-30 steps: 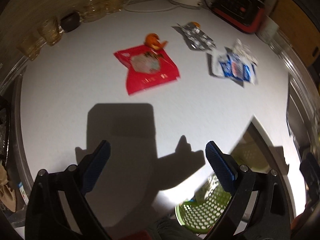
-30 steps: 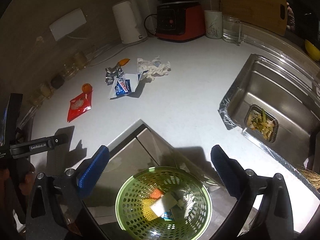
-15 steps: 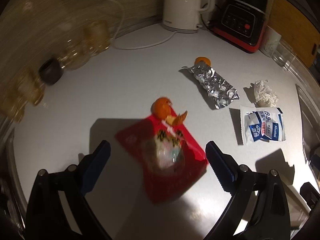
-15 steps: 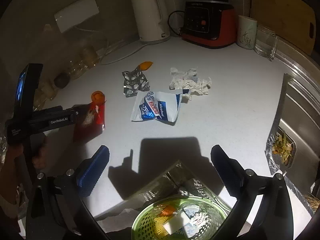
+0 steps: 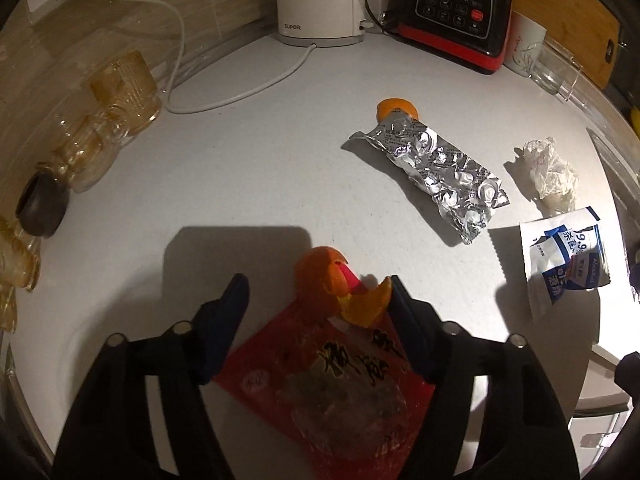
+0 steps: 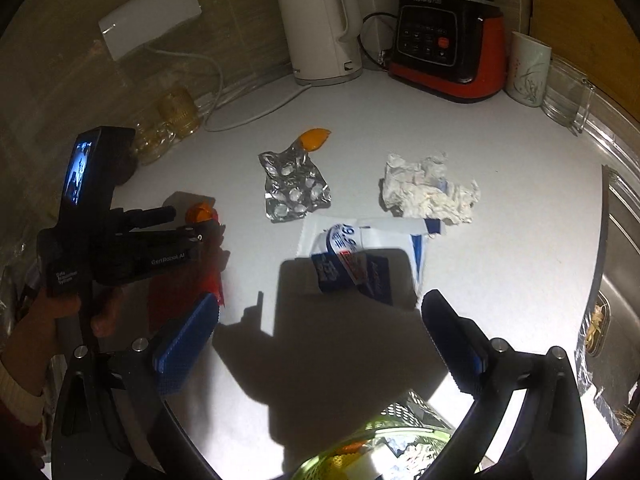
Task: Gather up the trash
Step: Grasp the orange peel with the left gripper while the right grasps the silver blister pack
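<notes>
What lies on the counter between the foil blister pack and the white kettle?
Only a piece of orange peel at the foil blister pack end; the counter up to the kettle is bare, in both views.

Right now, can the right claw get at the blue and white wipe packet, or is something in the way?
Probably yes. The right claw is open, and the wipe packet lies flat on the counter just ahead of it, with only bare surface between. The left claw is off to the side, closing around the red wrapper.

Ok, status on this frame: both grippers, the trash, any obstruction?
Left gripper jaws closing around red wrapper, orange peel on top. Right gripper open, empty, over wipes packet. Nothing blocking.
</notes>
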